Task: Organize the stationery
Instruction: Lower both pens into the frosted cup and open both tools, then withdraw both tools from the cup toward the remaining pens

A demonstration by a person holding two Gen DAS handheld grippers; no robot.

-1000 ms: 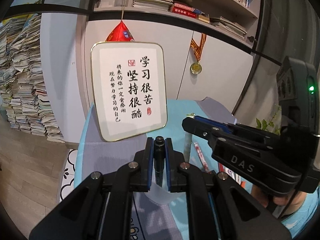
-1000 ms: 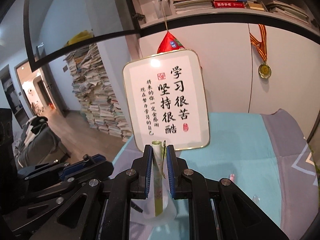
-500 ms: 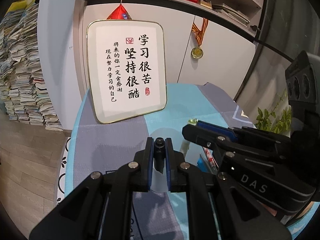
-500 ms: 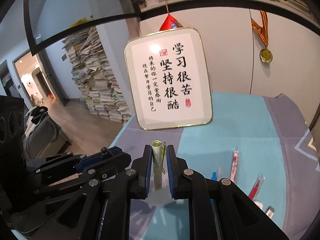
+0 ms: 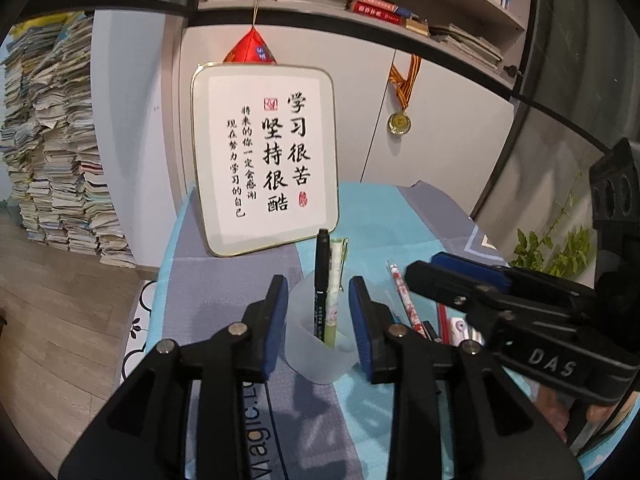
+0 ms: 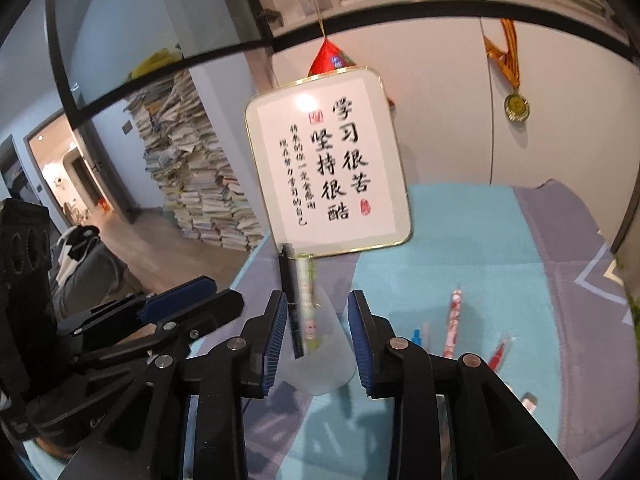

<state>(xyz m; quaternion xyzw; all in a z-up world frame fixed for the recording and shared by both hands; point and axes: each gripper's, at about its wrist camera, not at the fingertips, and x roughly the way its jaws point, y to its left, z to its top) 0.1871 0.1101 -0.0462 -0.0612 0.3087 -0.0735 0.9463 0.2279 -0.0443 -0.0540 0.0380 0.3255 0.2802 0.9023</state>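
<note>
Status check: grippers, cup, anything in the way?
Left gripper and right gripper: jaws open, empty. Black pen and green pen upright in cup. Loose pens beside cup.

I read 学习很苦 坚持很酷 on framed sign (image 5: 265, 158) ahead of my claw; "DAS" on right gripper (image 5: 448, 276); "Magic" on mat (image 5: 256, 432) below.

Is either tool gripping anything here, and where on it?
Nothing is held. Left tool and right tool are open; the black pen and green pen stand in the cup.

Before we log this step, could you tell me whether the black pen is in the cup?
In: the black pen stands upright inside the cup.
</note>
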